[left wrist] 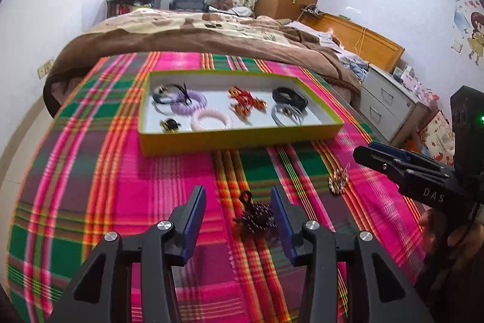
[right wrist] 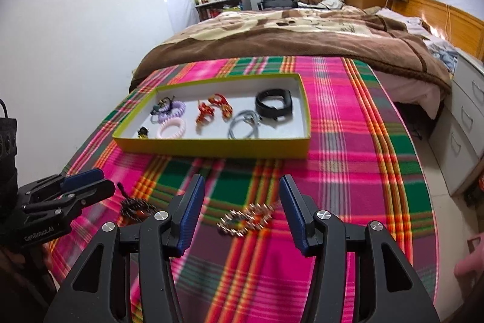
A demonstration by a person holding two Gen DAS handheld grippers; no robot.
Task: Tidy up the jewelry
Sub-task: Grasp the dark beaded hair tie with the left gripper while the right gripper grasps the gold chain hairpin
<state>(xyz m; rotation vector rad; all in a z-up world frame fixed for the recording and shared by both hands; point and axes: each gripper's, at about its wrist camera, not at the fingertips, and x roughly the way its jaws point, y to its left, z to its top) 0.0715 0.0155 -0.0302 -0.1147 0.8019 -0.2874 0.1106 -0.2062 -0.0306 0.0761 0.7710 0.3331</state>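
Yellow tray (left wrist: 236, 138) ahead already holds most pieces, while a dark bracelet (left wrist: 255, 218) and a gold bracelet (right wrist: 246, 220) wait between the spread left tongs (left wrist: 239, 203) and spread right tongs (right wrist: 242, 197).

Both grippers are matte black plastic: the left gripper (left wrist: 239, 196) and right gripper (right wrist: 242, 186) carry ribbed blue pads (left wrist: 196, 220) and round silver screws, with white "DAS" and "GenRobot.AI" lettering

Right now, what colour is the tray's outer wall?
Yellow-green outside, white inside, on the shallow rectangular cardboard tray. Clearest in the right wrist view.
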